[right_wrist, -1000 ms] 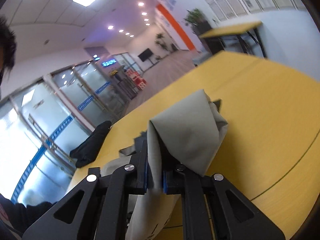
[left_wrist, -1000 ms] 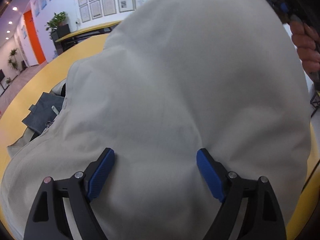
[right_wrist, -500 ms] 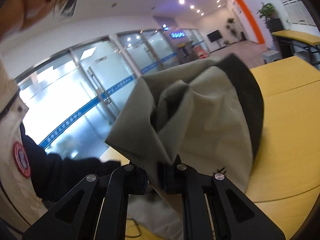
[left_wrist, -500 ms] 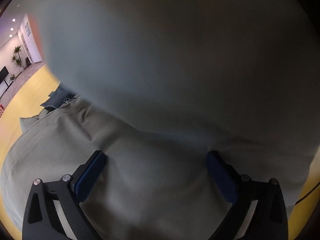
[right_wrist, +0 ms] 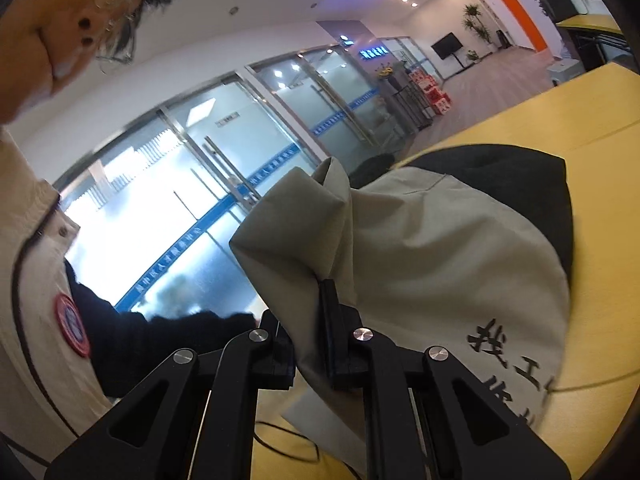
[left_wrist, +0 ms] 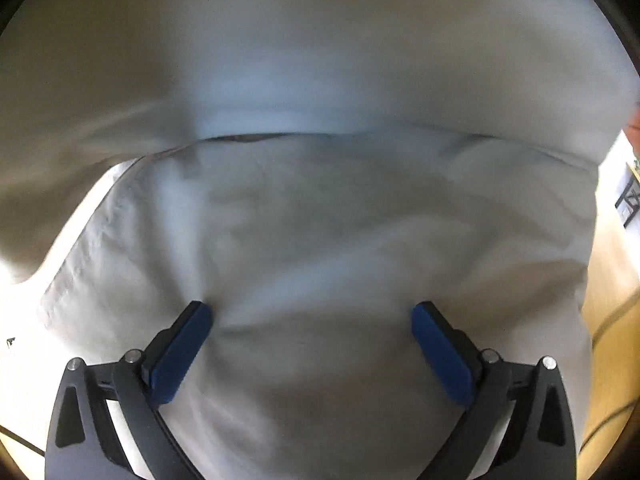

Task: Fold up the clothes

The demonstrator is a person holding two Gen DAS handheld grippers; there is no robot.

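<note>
The right gripper pinches a fold of the jacket above the yellow surface. The left gripper, fingers spread, only rests on it, so the thin pinch may slip and the fold fall crooked.

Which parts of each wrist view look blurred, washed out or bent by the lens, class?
Left wrist view: the beige fabric garment fills the frame, its upper fold soft and out of focus; the lower left is blown out white. Right wrist view: strong backlight through the glass doors washes them out, the yellow wooden table edge curves from fisheye, and the garment's dark rim is slightly smeared.
</note>
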